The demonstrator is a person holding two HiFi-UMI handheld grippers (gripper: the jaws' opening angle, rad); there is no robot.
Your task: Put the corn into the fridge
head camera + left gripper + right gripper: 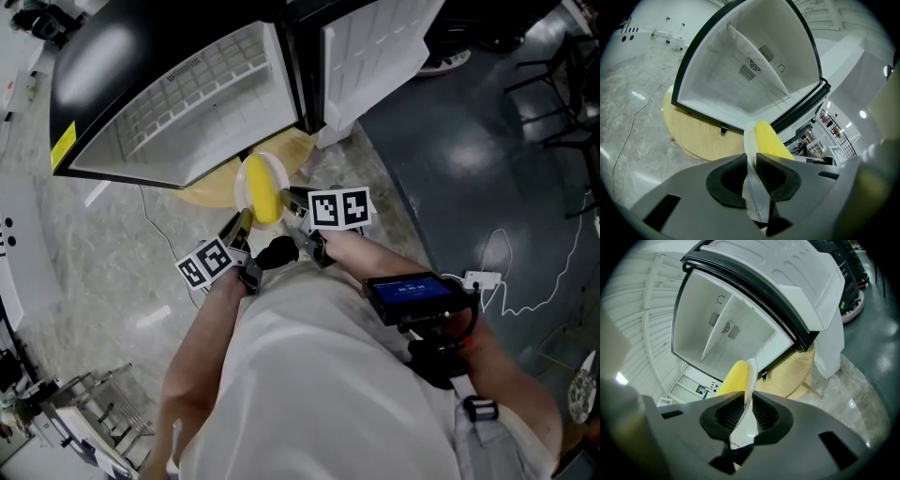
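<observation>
In the head view, a white plate (pixel 246 183) bearing the corn (pixel 265 200) is held before the open fridge (pixel 187 103) by the left gripper (pixel 242 223) and the right gripper (pixel 292 202). In the left gripper view, the plate's rim is pinched between the jaws. In the right gripper view, the rim is likewise clamped.
</observation>
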